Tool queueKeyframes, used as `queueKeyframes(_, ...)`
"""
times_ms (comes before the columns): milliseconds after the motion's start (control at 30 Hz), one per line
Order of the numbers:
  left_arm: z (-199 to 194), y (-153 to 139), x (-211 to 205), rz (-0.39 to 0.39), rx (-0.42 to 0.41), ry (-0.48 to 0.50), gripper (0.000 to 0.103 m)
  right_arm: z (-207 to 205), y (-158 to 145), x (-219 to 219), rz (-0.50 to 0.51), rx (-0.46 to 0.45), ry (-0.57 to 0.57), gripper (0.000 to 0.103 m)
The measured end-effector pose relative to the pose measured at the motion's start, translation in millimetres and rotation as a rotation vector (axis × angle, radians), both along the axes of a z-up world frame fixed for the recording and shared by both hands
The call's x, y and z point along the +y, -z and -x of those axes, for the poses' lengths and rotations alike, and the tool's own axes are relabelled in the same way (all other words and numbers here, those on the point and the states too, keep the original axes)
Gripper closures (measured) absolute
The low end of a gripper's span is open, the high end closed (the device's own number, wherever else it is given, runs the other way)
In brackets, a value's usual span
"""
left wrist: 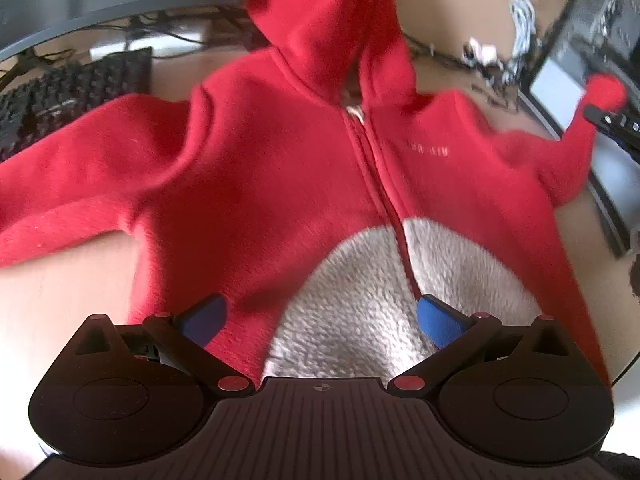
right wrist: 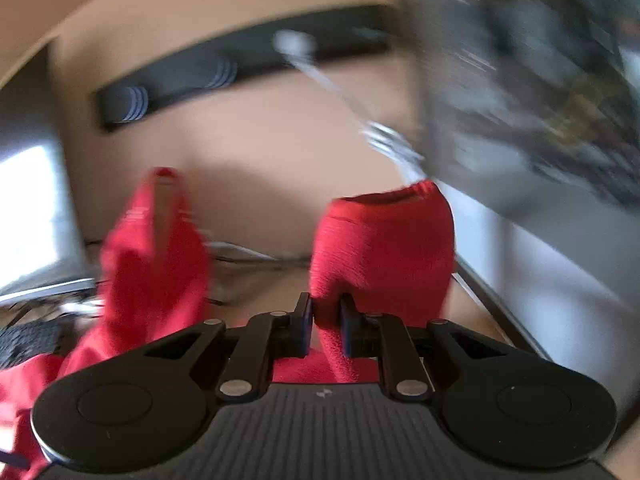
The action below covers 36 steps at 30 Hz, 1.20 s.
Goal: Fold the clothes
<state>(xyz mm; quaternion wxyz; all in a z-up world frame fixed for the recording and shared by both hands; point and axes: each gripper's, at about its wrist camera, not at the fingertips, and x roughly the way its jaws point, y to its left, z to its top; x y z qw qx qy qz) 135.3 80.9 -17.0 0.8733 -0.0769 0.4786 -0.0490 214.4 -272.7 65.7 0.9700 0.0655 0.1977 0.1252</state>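
Note:
A red fleece hooded jacket (left wrist: pixel 260 168) with a cream fuzzy belly patch (left wrist: pixel 360 300) and a front zip lies spread on the wooden table (left wrist: pixel 52 300). My left gripper (left wrist: pixel 320 320) is open, its blue pads either side of the jacket's lower hem. My right gripper (right wrist: pixel 325 320) is shut on the jacket's right sleeve near its cuff (right wrist: pixel 384 240) and holds it lifted above the table; it also shows in the left wrist view (left wrist: pixel 600 120) at the far right. The hood (right wrist: pixel 152 248) shows blurred in the right wrist view.
A black keyboard (left wrist: pixel 72 96) lies at the table's back left. White cables (left wrist: pixel 520 28) and a monitor (left wrist: pixel 560 96) stand at the back right. A black bar (right wrist: pixel 240 68) and a cluttered shelf (right wrist: pixel 540 80) appear blurred in the right wrist view.

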Motion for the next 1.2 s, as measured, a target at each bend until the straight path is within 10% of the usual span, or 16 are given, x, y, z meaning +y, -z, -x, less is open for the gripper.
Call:
queueKeyframes(267, 3, -14, 51, 0.133, -0.076, -0.097, 0.0, -1, -9, 128, 0.15, -0.021, -0.389, 0.088)
queueKeyframes(400, -3, -12, 70, 0.179, -0.08, -0.124, 0.0, 5, 8, 166, 0.21, 0.048, -0.481, 0.052)
queueKeyframes(633, -49, -14, 65, 0.246, -0.107, -0.057, 0.0, 17, 14, 125, 0.269, 0.081, -0.367, 0.027)
queueKeyframes(900, -112, 11, 16, 0.145, -0.145, 0.002, 0.003, 8, 51, 83, 0.39, 0.268, -0.219, 0.016)
queueKeyframes(1100, -126, 15, -24, -0.032, -0.211, 0.033, 0.079, 10, 75, 91, 0.631, 0.219, -0.2, 0.012)
queueKeyframes(1200, -110, -11, -22, -0.113, -0.297, 0.058, 0.09, 3, 71, 93, 0.683, 0.14, -0.138, 0.009)
